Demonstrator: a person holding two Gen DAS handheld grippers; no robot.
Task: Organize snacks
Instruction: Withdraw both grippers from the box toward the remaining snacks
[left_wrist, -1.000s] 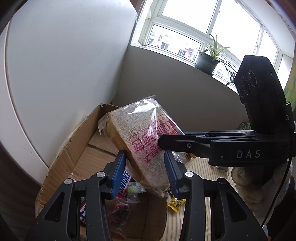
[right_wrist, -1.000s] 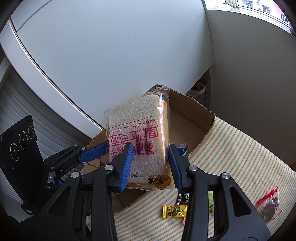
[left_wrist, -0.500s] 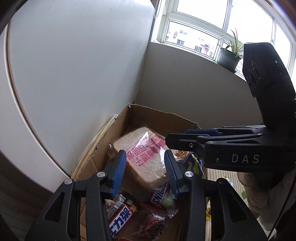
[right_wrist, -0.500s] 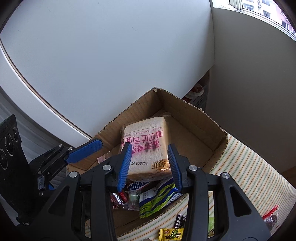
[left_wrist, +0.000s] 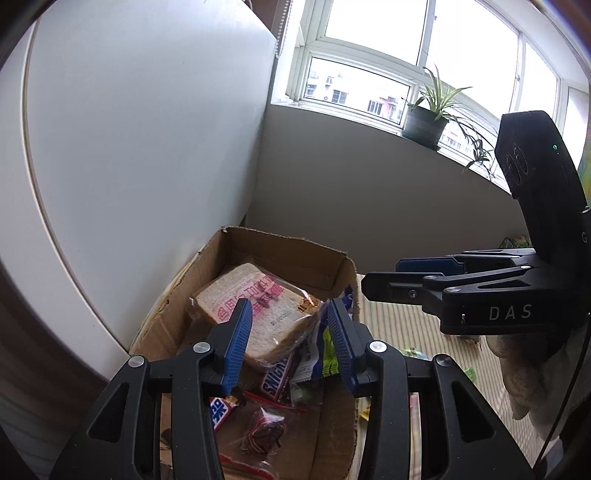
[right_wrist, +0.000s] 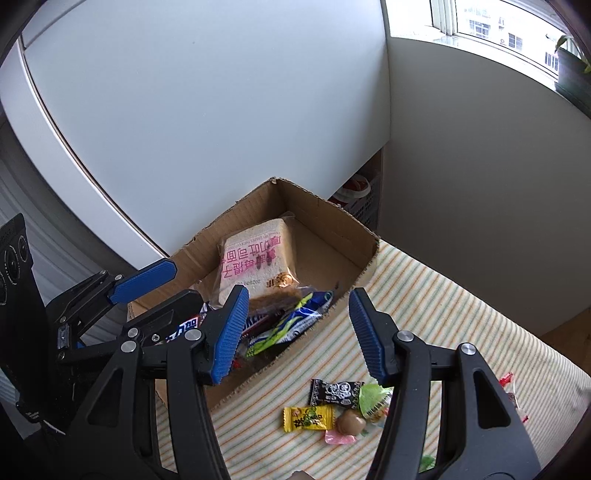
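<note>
Right wrist view: striped cloth over the surface (right_wrist: 443, 306), cardboard box (right_wrist: 325, 210) pushed up against a white panel (right_wrist: 221, 110), grey wall under a window (right_wrist: 491, 26) to the right. Bagged bread (right_wrist: 256, 264) lying flat inside the box on top of a Snickers bar (left_wrist: 279, 380) and a blue-green wrapper (right_wrist: 291, 326). Right gripper (right_wrist: 295, 332) above the box's near edge, jaws spread wide, gripping nothing. Loose candies on the cloth just outside: yellow packet (right_wrist: 308, 419), black one (right_wrist: 334, 393), green one (right_wrist: 375, 398). Left wrist side: left gripper (left_wrist: 290, 345) over the box, jaws parted with nothing in them. Potted plant (left_wrist: 424, 123) on the windowsill, apartment blocks outside.
</note>
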